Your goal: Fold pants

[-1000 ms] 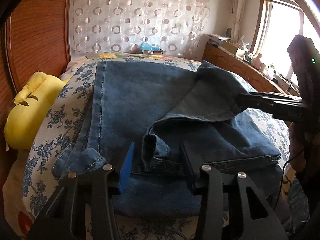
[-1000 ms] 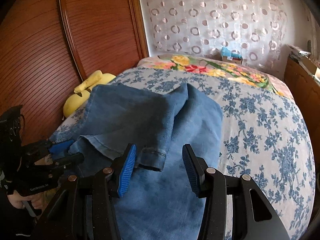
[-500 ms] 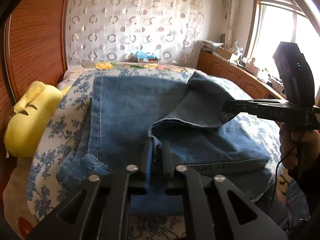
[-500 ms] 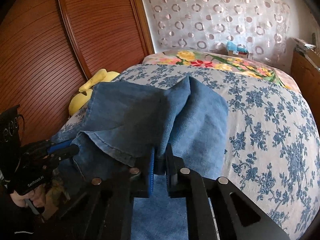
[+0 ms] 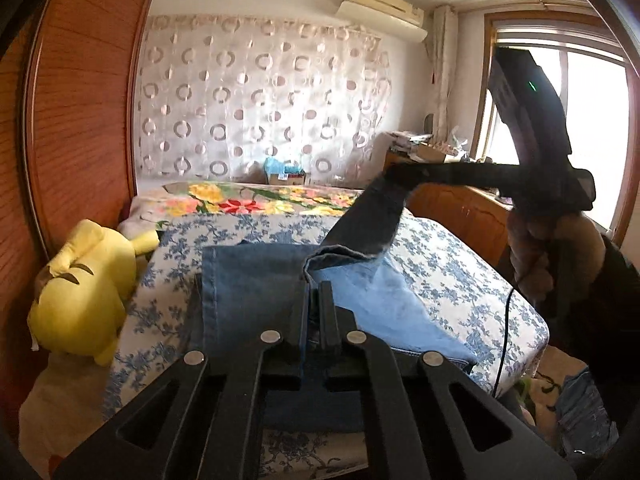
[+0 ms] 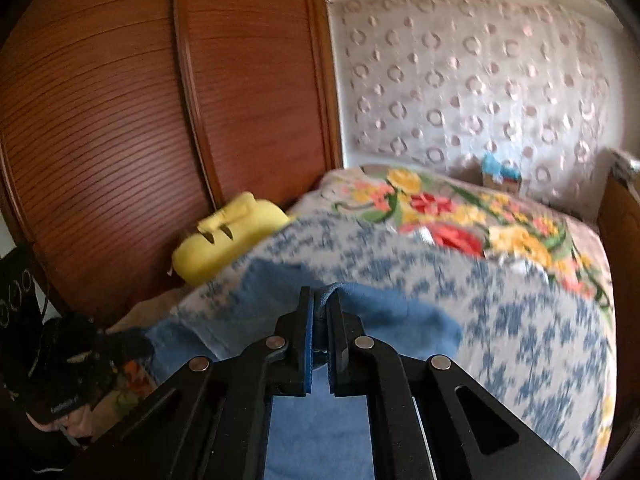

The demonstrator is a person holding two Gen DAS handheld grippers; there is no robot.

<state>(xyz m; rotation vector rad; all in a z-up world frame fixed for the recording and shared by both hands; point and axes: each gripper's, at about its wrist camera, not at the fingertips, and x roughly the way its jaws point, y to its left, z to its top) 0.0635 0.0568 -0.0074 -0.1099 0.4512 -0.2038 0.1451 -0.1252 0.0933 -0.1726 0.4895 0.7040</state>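
Left gripper: your left gripper [image 5: 314, 316] was clamped tight on a fold of the pants [image 5: 256, 280], its black fingers [image 5: 330, 312] pressed together with denim pinched between them.
Right gripper: your right gripper [image 6: 319, 320] was likewise squeezed closed on a hemmed edge of the denim, the blue pad of one finger against the cloth. In the left wrist view it [image 5: 400, 174] held a corner of the fabric raised above the bed [image 5: 460, 280].
Pants: the pants [image 6: 400, 320] lay across the near part of the bed, one end lifted between your two grippers while the rest rested flat on the blue-flowered cover.
Bed: a second quilt [image 5: 256, 196] with yellow and red flowers covered the far end.
Plush toy: a yellow plush toy [image 5: 80, 300] sat at the bed's left edge, against the wooden wardrobe [image 6: 140, 120], beside the pants but not touching them.
Right wrist view: it was blurred, so fine detail of the cover could not be read.
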